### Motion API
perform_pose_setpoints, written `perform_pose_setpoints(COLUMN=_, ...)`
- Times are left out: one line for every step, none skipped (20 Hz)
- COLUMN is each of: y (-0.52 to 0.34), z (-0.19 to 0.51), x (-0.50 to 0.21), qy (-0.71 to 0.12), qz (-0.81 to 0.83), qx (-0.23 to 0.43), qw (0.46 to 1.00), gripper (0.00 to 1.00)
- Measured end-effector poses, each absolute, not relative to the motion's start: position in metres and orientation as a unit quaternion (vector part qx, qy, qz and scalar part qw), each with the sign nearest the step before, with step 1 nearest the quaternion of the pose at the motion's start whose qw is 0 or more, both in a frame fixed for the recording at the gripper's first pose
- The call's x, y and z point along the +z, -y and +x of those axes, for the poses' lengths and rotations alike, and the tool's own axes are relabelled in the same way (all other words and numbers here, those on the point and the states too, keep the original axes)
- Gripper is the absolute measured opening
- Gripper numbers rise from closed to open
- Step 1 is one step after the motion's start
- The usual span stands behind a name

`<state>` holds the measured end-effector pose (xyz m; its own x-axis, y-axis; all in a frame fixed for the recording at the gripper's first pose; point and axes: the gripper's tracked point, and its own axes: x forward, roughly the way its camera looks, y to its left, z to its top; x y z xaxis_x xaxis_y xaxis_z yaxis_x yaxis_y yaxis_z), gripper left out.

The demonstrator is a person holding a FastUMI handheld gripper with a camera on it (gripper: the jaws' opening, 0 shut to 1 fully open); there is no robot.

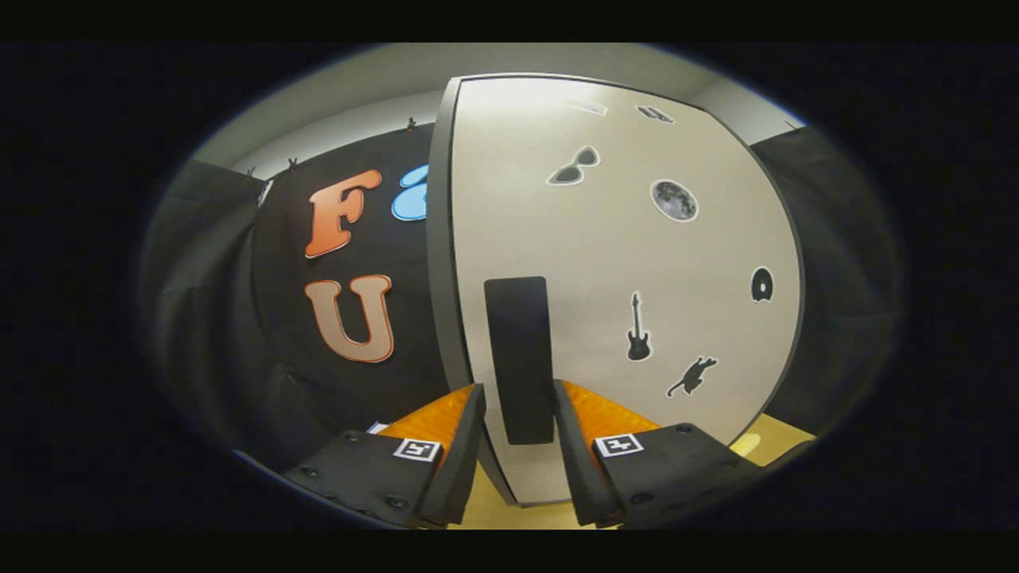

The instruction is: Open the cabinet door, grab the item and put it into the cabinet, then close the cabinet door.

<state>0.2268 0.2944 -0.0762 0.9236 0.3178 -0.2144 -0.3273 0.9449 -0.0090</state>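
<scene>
One step in: I'm lining my jaws [519,414] up, spread wide, around the tall black handle [518,358] on the pale stickered cabinet door [621,263], gripping nothing yet. Next I'm probably squeezing and pulling.

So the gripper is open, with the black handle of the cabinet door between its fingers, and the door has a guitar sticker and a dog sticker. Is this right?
Not quite: in the gripper view the animal sticker is a cat, not a dog. The rest holds: the gripper is open around the black handle on the cabinet door, near the guitar sticker.
</scene>
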Motion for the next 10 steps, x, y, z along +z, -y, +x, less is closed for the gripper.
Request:
perform_pose_setpoints(y=-0.287, z=0.229, x=-0.076, qy=-0.105, qz=-0.030, qx=0.147, qw=0.983, gripper=0.57)
perform_pose_setpoints(y=-0.287, z=0.237, x=-0.079, qy=-0.106, qz=-0.024, qx=0.148, qw=0.983, gripper=0.48)
perform_pose_setpoints(y=-0.288, z=0.231, x=-0.079, qy=-0.107, qz=-0.023, qx=0.148, qw=0.983, gripper=0.39)
perform_pose_setpoints(y=-0.287, z=0.231, x=-0.080, qy=-0.109, qz=-0.024, qx=0.148, qw=0.983, gripper=0.39)
perform_pose_setpoints(y=-0.287, z=0.231, x=-0.080, qy=-0.110, qz=-0.027, qx=0.148, qw=0.982, gripper=0.39)
perform_pose_setpoints(y=-0.287, z=0.230, x=-0.081, qy=-0.113, qz=-0.031, qx=0.148, qw=0.982, gripper=0.38)
perform_pose_setpoints(y=-0.286, z=0.230, x=-0.082, qy=-0.116, qz=-0.030, qx=0.148, qw=0.982, gripper=0.36)
perform_pose_setpoints(y=-0.285, z=0.229, x=-0.081, qy=-0.119, qz=-0.028, qx=0.146, qw=0.982, gripper=0.34)
perform_pose_setpoints(y=-0.285, z=0.226, x=-0.080, qy=-0.120, qz=-0.028, qx=0.145, qw=0.982, gripper=0.32)
perform_pose_setpoints(y=-0.284, z=0.225, x=-0.081, qy=-0.123, qz=-0.029, qx=0.146, qw=0.981, gripper=0.30)
